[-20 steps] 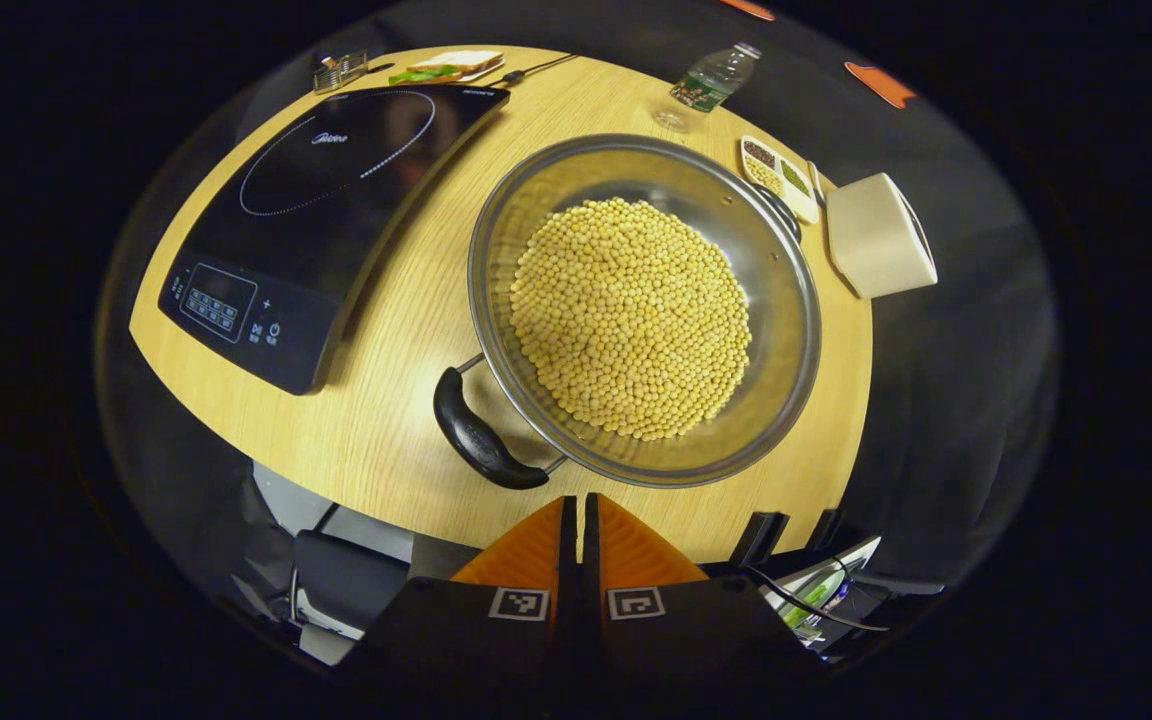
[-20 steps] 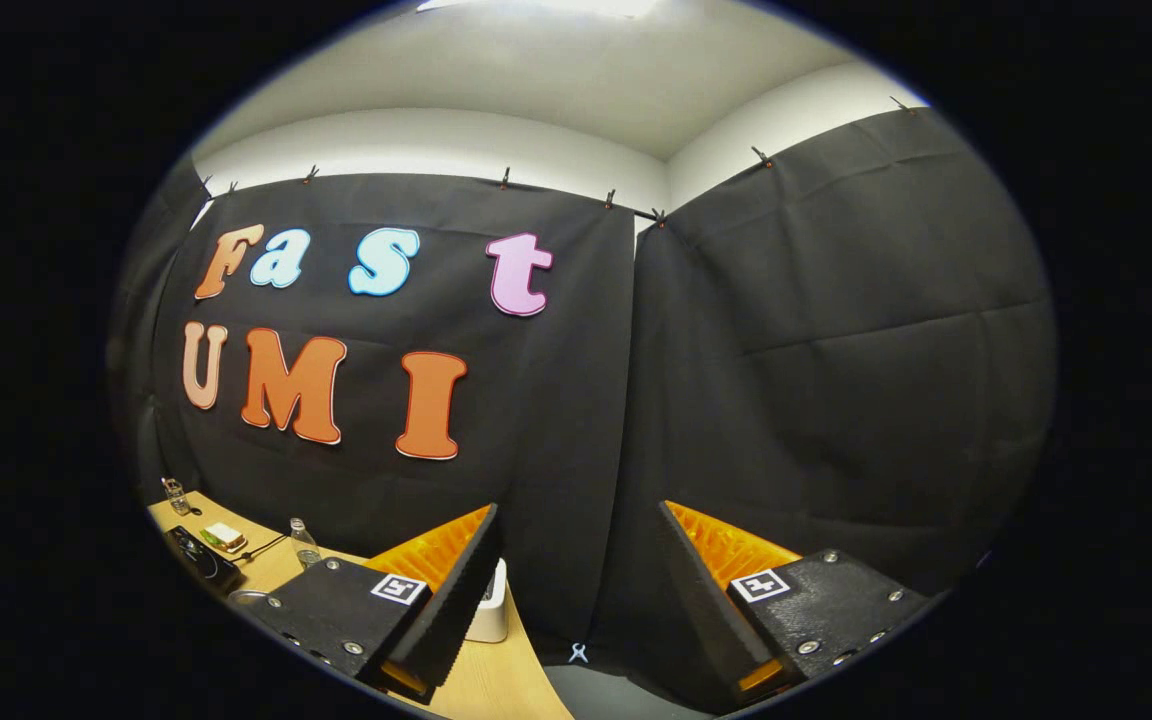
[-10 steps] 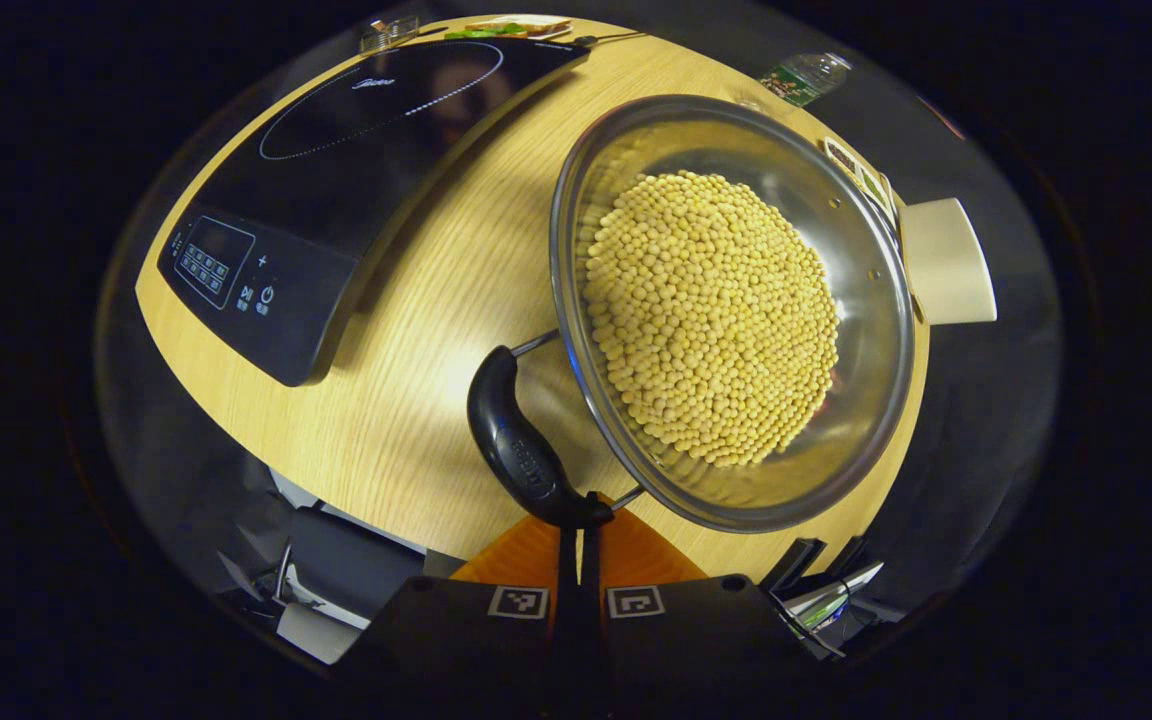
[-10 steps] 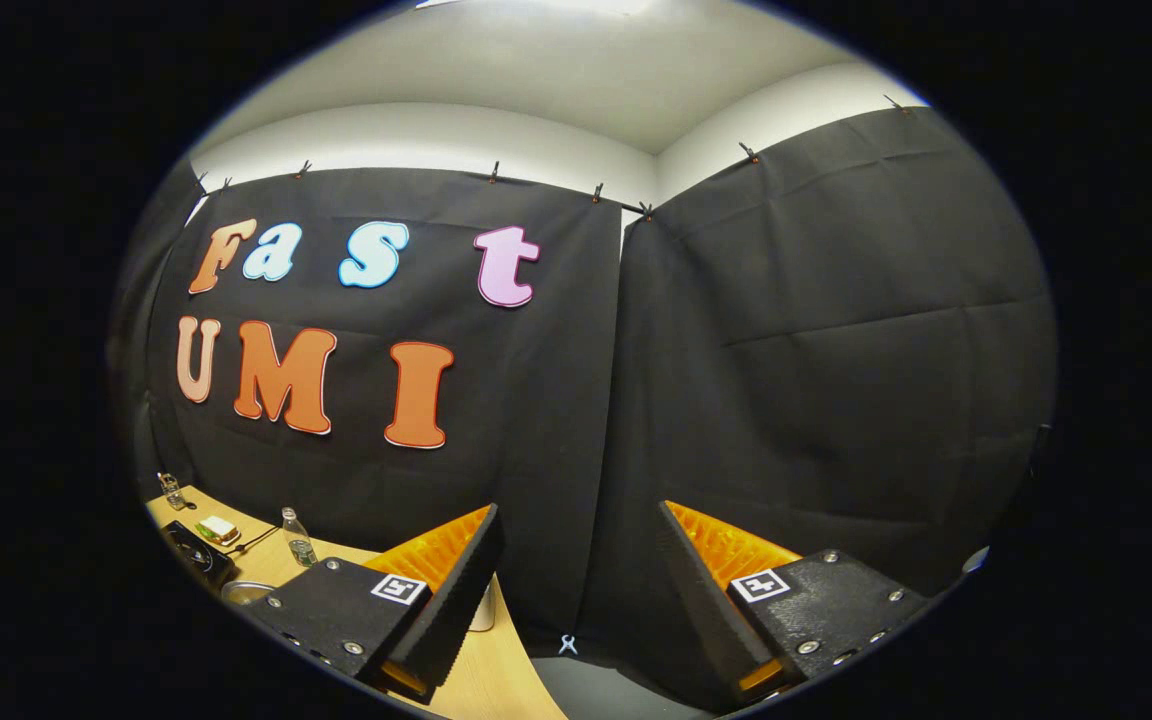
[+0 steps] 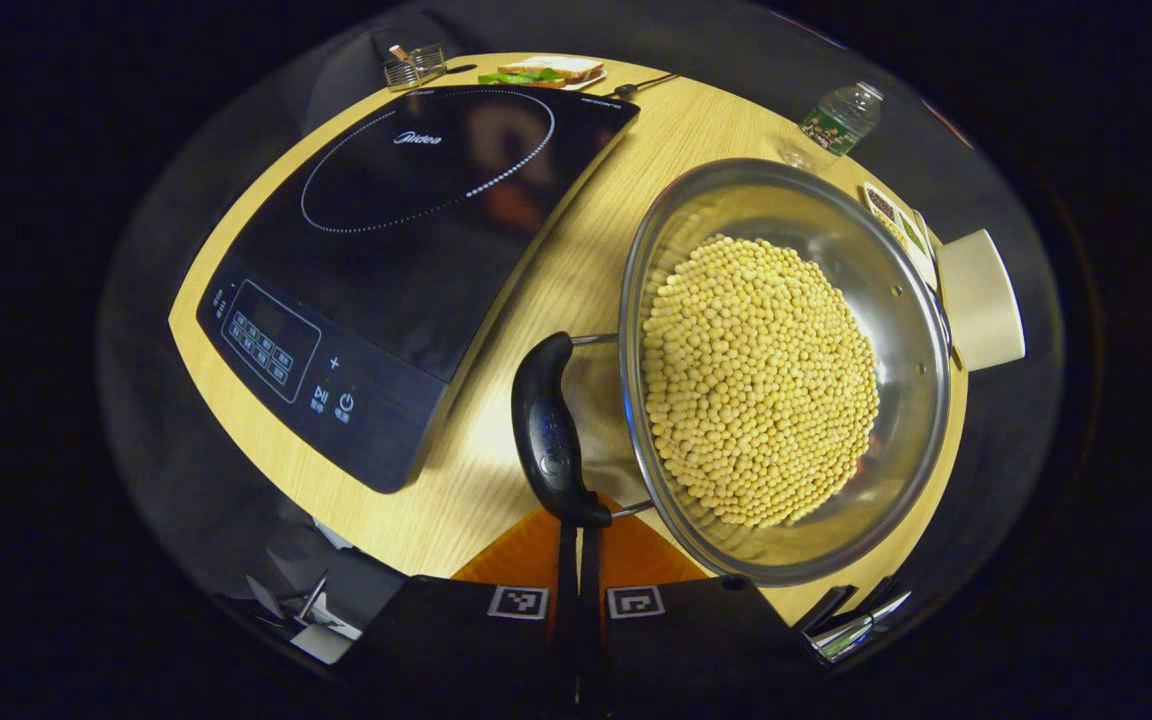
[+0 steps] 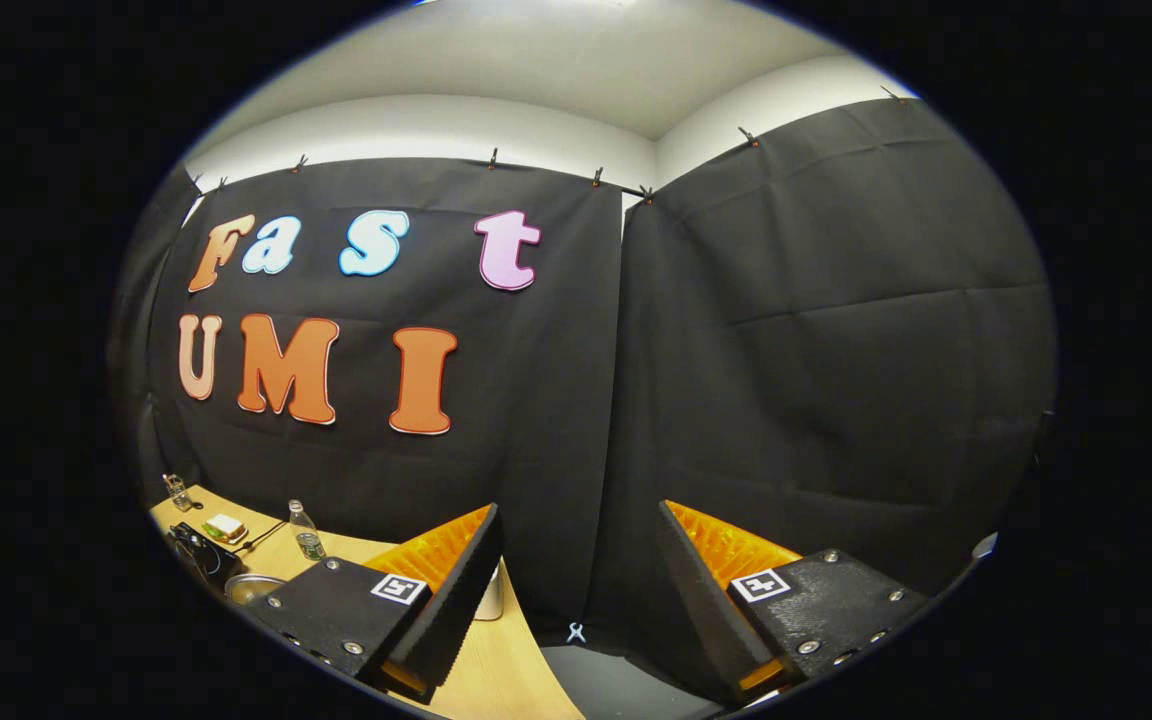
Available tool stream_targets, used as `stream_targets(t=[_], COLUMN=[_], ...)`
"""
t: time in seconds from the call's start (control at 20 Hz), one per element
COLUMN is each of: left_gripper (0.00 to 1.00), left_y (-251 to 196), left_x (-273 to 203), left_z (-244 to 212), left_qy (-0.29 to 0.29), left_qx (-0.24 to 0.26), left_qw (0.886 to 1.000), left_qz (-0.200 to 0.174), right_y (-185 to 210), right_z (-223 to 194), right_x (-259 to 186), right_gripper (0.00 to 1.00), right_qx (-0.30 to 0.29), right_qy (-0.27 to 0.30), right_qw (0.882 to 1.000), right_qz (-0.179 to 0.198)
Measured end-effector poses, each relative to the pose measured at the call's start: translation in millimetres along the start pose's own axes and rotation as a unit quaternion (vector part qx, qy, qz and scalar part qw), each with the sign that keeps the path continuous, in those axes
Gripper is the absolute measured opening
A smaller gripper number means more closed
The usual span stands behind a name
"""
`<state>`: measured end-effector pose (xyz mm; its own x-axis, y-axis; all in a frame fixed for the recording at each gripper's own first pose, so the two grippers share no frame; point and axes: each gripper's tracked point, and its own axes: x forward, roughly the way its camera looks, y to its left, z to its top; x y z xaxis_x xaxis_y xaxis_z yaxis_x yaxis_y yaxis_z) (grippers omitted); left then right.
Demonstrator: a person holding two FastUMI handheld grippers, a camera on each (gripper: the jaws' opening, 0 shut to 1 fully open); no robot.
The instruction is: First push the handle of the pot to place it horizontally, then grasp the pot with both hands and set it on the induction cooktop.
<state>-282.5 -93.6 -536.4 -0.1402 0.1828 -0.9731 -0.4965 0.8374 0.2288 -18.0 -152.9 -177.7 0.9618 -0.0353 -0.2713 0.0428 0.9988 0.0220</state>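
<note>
Where its curved black handle (image 5: 548, 432) ends, narrowed left gripper (image 5: 576, 545) against round steel pot (image 5: 896, 290).

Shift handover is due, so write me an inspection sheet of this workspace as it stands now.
Surface: wooden table, bare between pot and cooktop.
Job's things: steel pot full of yellow beans, black handle on its cooktop side; induction cooktop with nothing on it.
Clutter: water bottle, sandwich plate, small wire basket, divided spice dish, cream box.
Grippers: left hand-held gripper shut, tips at the handle's near end; right hand-held gripper open, off the table's end, facing the wall.
Cables: one black lead at the cooktop's far corner.
Surroundings: black cloth wall, white ceiling.
</note>
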Motion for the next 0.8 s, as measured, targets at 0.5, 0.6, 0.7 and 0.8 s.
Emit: stream_targets(t=[0.5,0.6,0.7,0.8], left_gripper=[0.08,0.08,0.08,0.08], left_y=[0.0,-5.2,-5.6,-9.6], left_x=[8.5,6.8,6.5,6.4], left_z=[87.7,102.4,117.0,132.2], left_qy=[-0.058,-0.070,-0.080,-0.091], left_qx=[0.106,0.123,0.139,0.153], left_qw=[0.993,0.990,0.987,0.984], left_qz=[0.008,0.003,0.002,-0.005], right_y=[43.3,60.3,77.9,92.0], right_z=[-24.6,-35.7,-47.1,-59.3], right_x=[-13.5,-10.5,-8.1,-0.6], right_gripper=[0.95,0.95,0.95,0.95], right_qx=[0.012,0.016,0.012,0.002], right_qy=[0.036,0.053,0.061,0.070], right_qw=[0.999,0.998,0.998,0.997], right_qz=[0.001,0.009,0.016,0.018])
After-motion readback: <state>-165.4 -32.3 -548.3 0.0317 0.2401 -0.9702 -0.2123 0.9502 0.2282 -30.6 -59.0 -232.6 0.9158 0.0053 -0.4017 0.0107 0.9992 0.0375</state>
